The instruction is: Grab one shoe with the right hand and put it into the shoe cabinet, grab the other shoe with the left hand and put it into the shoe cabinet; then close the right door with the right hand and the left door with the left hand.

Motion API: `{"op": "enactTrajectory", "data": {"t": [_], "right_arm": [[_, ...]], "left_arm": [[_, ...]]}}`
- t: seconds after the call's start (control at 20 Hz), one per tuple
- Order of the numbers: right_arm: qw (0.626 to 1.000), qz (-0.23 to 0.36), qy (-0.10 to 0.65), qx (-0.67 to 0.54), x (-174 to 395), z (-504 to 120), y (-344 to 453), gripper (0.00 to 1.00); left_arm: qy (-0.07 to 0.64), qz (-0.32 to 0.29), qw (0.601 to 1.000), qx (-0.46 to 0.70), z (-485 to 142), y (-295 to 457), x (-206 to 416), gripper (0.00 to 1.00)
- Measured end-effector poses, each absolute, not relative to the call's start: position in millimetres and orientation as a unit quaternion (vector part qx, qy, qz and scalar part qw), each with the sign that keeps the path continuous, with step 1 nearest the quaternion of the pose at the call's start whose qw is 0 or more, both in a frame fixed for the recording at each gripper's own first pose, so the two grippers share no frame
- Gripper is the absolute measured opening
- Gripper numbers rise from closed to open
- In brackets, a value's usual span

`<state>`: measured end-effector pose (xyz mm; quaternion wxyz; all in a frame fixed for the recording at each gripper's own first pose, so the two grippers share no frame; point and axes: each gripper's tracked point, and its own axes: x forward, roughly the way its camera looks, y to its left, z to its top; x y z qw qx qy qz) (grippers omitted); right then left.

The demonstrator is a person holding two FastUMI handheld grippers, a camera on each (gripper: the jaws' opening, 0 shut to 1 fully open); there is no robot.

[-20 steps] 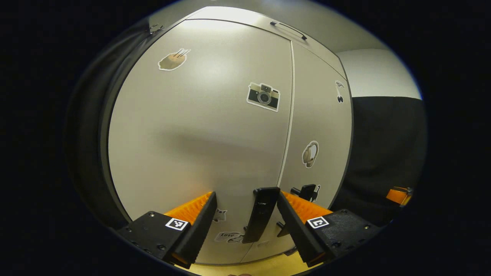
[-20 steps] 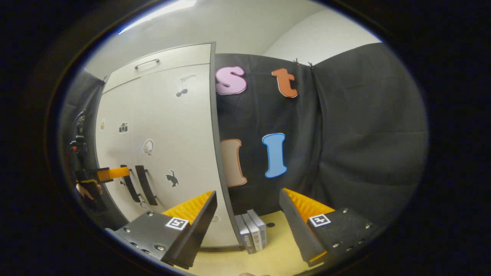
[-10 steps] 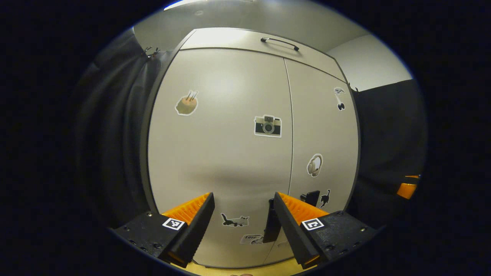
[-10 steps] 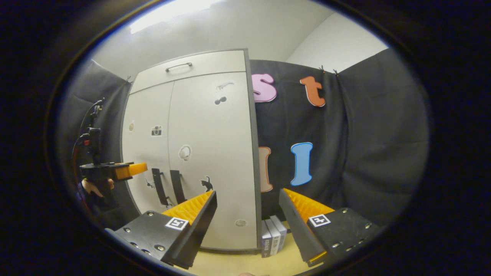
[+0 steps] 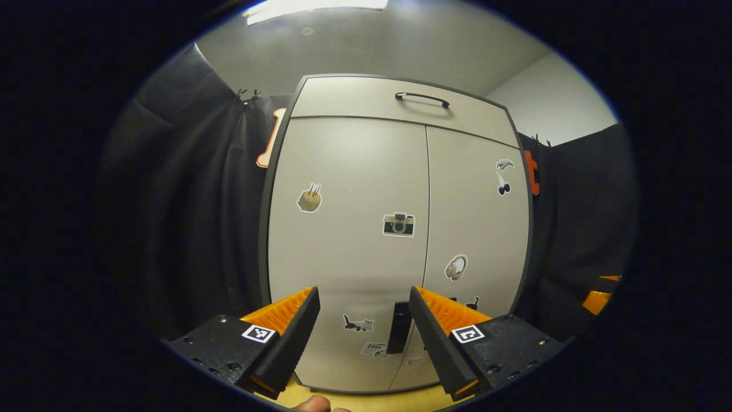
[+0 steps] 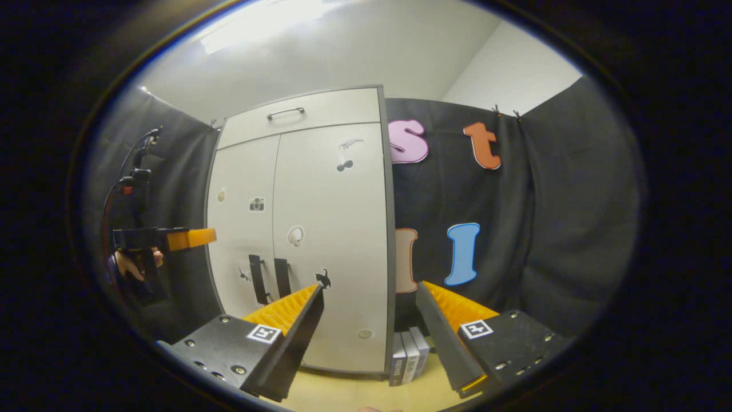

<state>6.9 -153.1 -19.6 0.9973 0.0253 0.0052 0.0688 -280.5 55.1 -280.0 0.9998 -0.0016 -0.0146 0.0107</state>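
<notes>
- Both doors of the shoe cabinet [image 5: 400, 240] look closed, so the shoes are probably inside, hidden from you.
- Your left gripper [image 5: 361, 337] and right gripper [image 6: 369, 337] stand off the cabinet front, jaws apart, holding nothing.
- I judge that no step remains; only check the doors.
</notes>
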Motion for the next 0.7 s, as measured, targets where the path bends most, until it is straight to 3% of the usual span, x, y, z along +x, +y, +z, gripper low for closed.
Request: {"op": "enactTrajectory", "data": {"t": [0.05, 0.15, 0.45, 0.5, 0.6, 0.65, 0.7], "right_arm": [[0.997, 0.069, 0.007, 0.027, 5, -20, -156, 0.98], [0.997, 0.068, 0.007, 0.029, -1, -20, -161, 0.98], [0.997, 0.078, 0.001, 0.012, -19, -17, -161, 0.98], [0.997, 0.079, 0.002, 0.009, -22, -18, -161, 0.98], [0.997, 0.083, 0.003, 0.007, -27, -19, -162, 0.98], [0.996, 0.084, 0.002, 0.006, -29, -18, -162, 0.98], [0.996, 0.085, 0.0, 0.005, -30, -17, -163, 0.98]], "left_arm": [[-0.02, 0.011, 1.0, -0.007, -276, 49, -284, 0.92], [-0.023, 0.002, 1.0, -0.016, -274, 35, -289, 0.96], [-0.021, -0.015, 1.0, -0.01, -274, 5, -303, 0.96], [-0.02, -0.016, 1.0, -0.014, -275, 4, -307, 0.92], [-0.019, -0.017, 0.999, -0.02, -275, 2, -311, 0.96], [-0.018, -0.015, 1.0, -0.02, -275, 3, -313, 0.92], [-0.016, -0.011, 1.0, -0.018, -276, 4, -316, 0.96]]}}
